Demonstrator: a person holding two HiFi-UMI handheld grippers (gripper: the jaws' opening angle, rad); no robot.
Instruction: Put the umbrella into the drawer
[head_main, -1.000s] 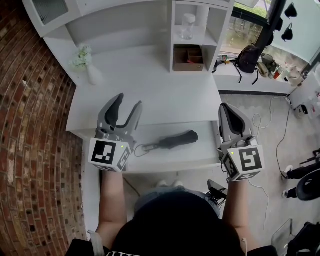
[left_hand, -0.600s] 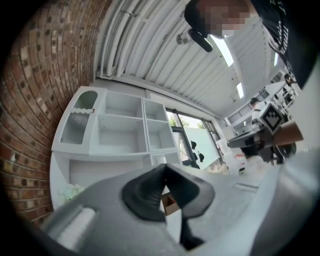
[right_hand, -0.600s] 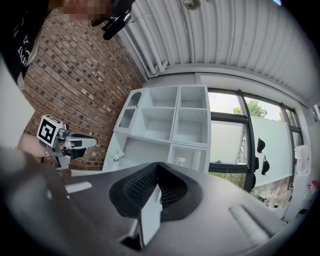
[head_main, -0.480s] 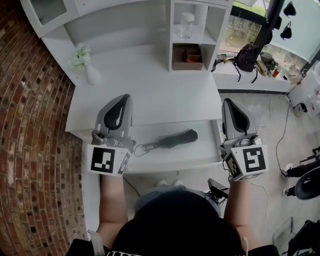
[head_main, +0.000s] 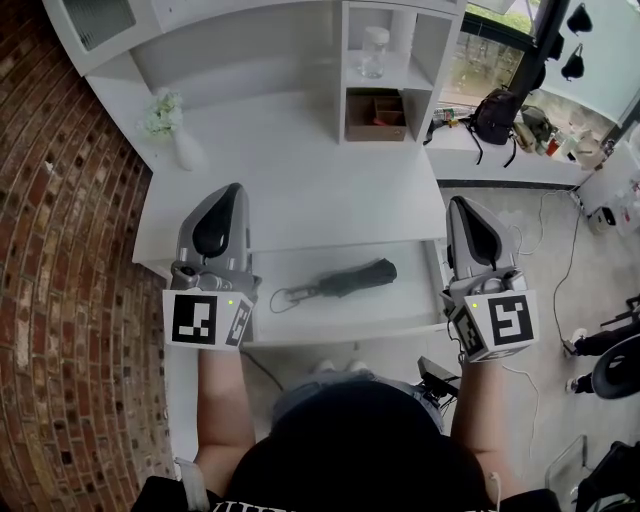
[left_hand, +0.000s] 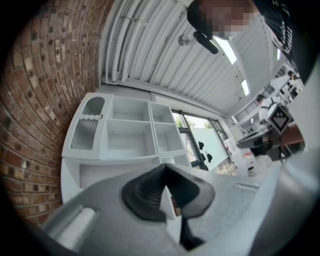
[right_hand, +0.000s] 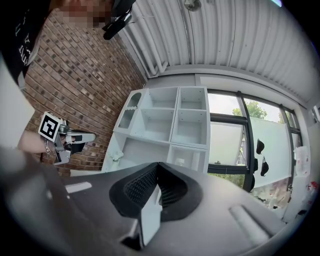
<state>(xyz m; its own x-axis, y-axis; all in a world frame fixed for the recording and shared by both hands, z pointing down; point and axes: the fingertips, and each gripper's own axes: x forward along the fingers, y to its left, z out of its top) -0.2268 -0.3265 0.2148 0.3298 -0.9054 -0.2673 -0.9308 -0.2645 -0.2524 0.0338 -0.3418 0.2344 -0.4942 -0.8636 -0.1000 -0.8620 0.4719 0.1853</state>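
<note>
**Grippers closed, umbrella lying in the drawer**

Left gripper (head_main: 228, 192) has its grey jaws together, ribbed black pads meeting on nothing; a second ago they stood apart. Right gripper (head_main: 468, 205) is likewise closed and empty. Between them the folded black umbrella (head_main: 345, 280) lies in the smooth white open drawer (head_main: 300, 318), long axis crosswise, thin loop toward the left gripper, thicker end rightward, unmoved.

Your head camera looks steeply down onto the desk (head_main: 300, 190), left gripper (head_main: 229, 192) and right gripper (head_main: 463, 205). Each gripper camera sits close behind its jaws, tilted slightly up; both share the shelf unit (left_hand: 127, 135) ahead of the grippers.
</note>
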